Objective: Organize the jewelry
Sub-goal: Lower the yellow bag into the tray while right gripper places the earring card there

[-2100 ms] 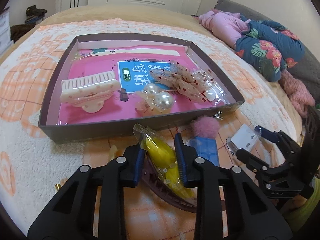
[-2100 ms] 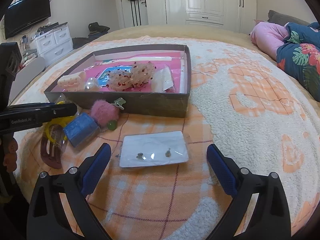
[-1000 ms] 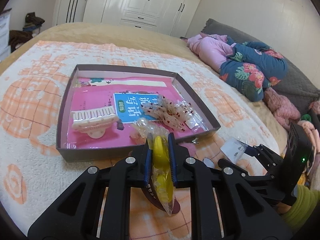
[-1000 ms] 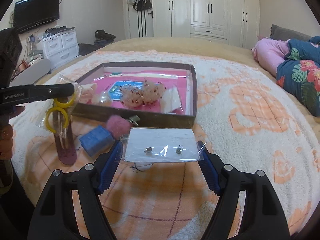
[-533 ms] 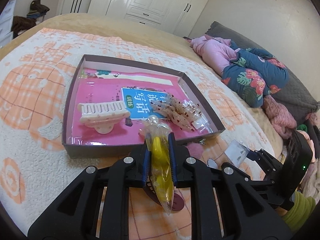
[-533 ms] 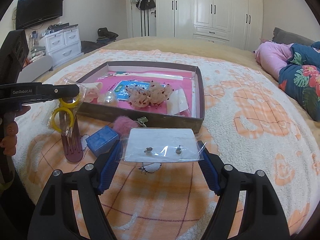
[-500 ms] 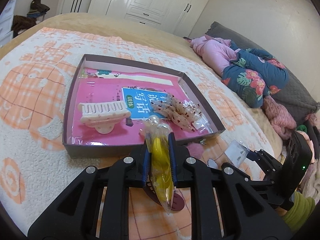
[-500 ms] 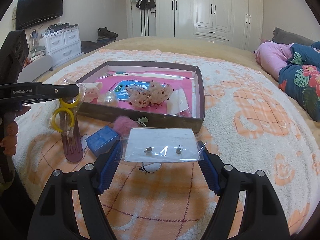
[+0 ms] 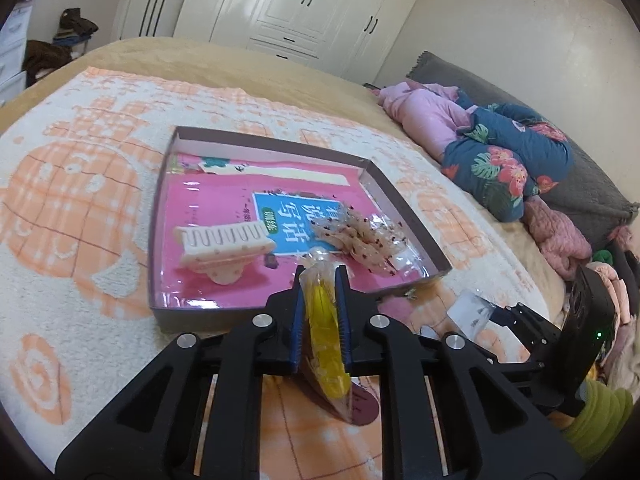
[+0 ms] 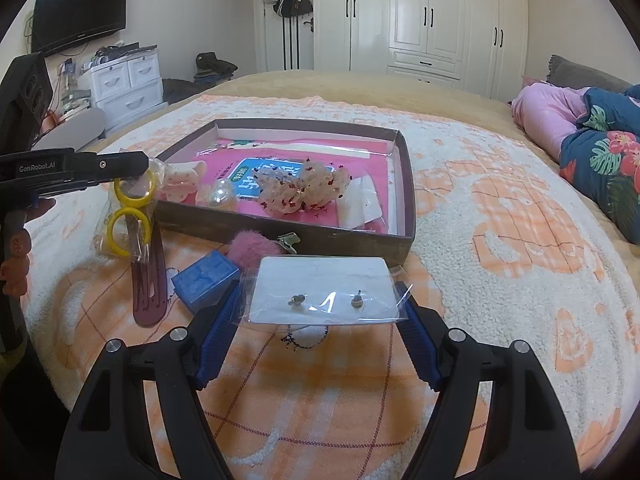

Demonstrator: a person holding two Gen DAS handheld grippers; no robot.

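Just before the brown tray (image 10: 404, 216), my left gripper (image 9: 320, 312) is pinching a bagged yellow ring pair (image 10: 130, 216), while my right gripper (image 10: 320, 308) is clamping the earring card (image 10: 324, 292).

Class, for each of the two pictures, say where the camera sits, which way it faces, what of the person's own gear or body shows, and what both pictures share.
Left wrist: on the left tongs, looking forward and down at the box; its tongs pinch a bag of yellow rings; the right tongs show at the right.
Right wrist: on the right tongs, facing the box; they hold an earring card; the left tongs and a hand show at the left.
Shared: box, bed blanket, wardrobe.
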